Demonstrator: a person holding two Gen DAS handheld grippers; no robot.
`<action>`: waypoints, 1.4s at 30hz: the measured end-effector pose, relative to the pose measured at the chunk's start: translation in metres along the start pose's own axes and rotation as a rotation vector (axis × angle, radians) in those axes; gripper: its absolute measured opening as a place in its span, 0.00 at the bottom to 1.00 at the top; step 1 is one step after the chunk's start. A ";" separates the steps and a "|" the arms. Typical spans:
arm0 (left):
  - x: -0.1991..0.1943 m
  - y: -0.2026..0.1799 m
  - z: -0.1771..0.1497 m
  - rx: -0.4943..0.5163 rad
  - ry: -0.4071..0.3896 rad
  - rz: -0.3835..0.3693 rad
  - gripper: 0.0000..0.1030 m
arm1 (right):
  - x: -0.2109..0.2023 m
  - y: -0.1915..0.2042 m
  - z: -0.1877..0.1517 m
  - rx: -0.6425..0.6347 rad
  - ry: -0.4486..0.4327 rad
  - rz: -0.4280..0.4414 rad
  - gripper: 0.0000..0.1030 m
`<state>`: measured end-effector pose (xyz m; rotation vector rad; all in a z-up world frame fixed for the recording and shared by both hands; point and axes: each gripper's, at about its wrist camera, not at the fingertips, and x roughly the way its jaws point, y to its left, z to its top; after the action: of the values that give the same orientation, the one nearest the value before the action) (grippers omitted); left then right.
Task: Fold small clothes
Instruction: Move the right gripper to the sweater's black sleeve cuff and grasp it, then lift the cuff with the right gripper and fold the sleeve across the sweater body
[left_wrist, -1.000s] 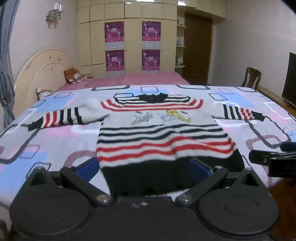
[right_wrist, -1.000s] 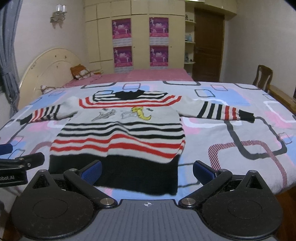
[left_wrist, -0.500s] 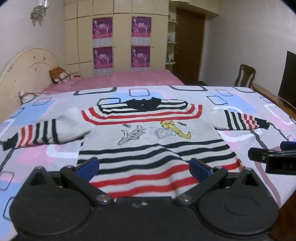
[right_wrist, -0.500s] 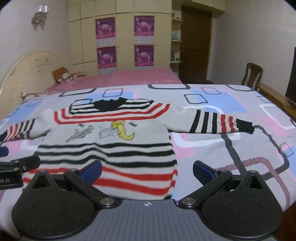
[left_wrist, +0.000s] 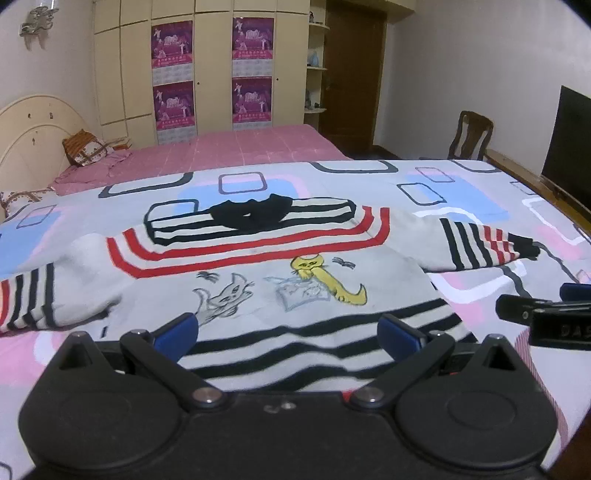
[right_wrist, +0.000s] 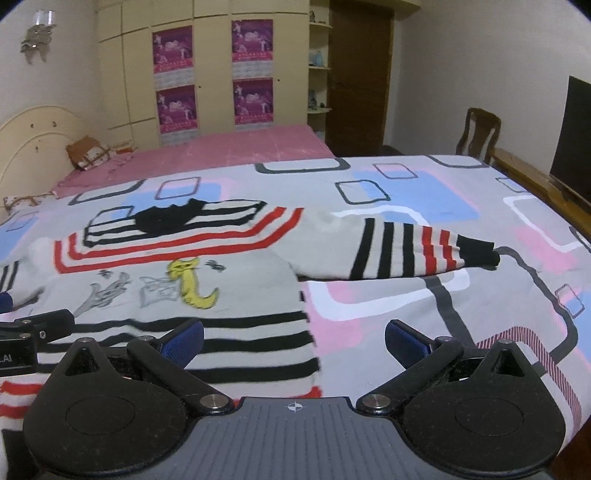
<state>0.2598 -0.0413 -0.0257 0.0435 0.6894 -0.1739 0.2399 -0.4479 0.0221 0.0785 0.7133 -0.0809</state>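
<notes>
A small grey sweater (left_wrist: 258, 273) (right_wrist: 155, 273) with red and black stripes and cartoon cats lies flat on the bed, collar away from me, sleeves spread out. Its right sleeve (right_wrist: 402, 251) ends in a black cuff. My left gripper (left_wrist: 288, 328) is open above the sweater's striped lower body, nothing between its blue pads. My right gripper (right_wrist: 293, 338) is open too, straddling the sweater's right side edge above the bedspread. The sweater's hem is hidden under both gripper bodies. Each gripper shows at the edge of the other's view.
The patterned bedspread (right_wrist: 424, 192) covers the bed. A pink bed (left_wrist: 240, 147) with pillows lies beyond, a wardrobe behind it. On the right stand a wooden chair (right_wrist: 478, 129), a wooden bed rail (right_wrist: 535, 177) and a dark screen (right_wrist: 576, 136).
Both grippers have moved forward over the sweater, from past its black hem up to the striped middle. Both stayed open and the sweater has not moved.
</notes>
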 end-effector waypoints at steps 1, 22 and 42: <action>0.006 -0.004 0.002 -0.002 0.002 0.008 1.00 | 0.006 -0.006 0.002 0.004 0.003 -0.003 1.00; 0.134 -0.081 0.050 -0.017 0.101 0.087 1.00 | 0.159 -0.209 0.045 0.293 0.035 -0.082 1.00; 0.176 -0.094 0.070 -0.010 0.173 0.163 1.00 | 0.209 -0.293 0.036 0.626 0.018 -0.031 0.31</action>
<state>0.4207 -0.1663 -0.0824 0.1056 0.8556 -0.0094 0.3911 -0.7530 -0.1006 0.6672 0.6864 -0.3317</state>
